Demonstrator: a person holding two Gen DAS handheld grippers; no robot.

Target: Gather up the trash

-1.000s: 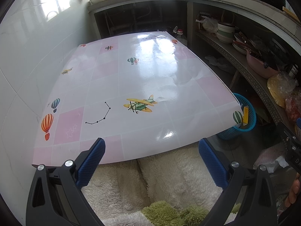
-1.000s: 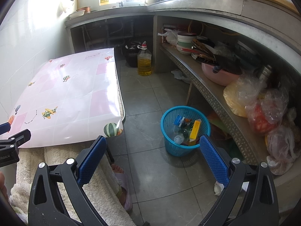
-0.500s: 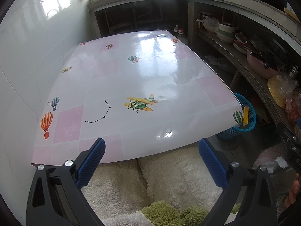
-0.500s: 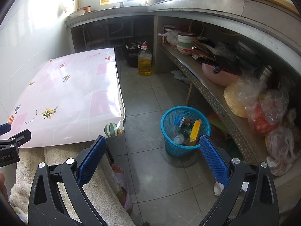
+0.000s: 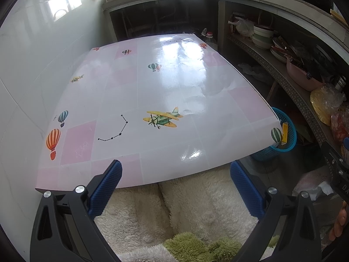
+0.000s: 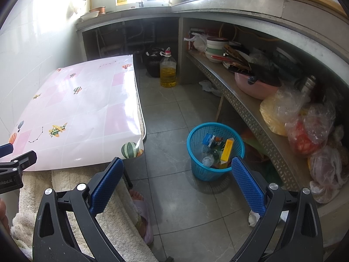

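A blue mesh wastebasket stands on the tiled floor to the right of the table and holds a clear bottle, a yellow box and a blue carton. Its rim shows past the table corner in the left wrist view. My right gripper hangs open above the floor, short of the basket, with nothing between its fingers. My left gripper is open over the near edge of the table, also holding nothing. The table's glossy pink-and-white cloth carries no loose items.
A low shelf along the right wall is crowded with bowls, a pink basin and plastic bags. An oil bottle stands on the floor at the back. Crumpled white scraps lie under the shelf. A person's fluffy-robed lap is below.
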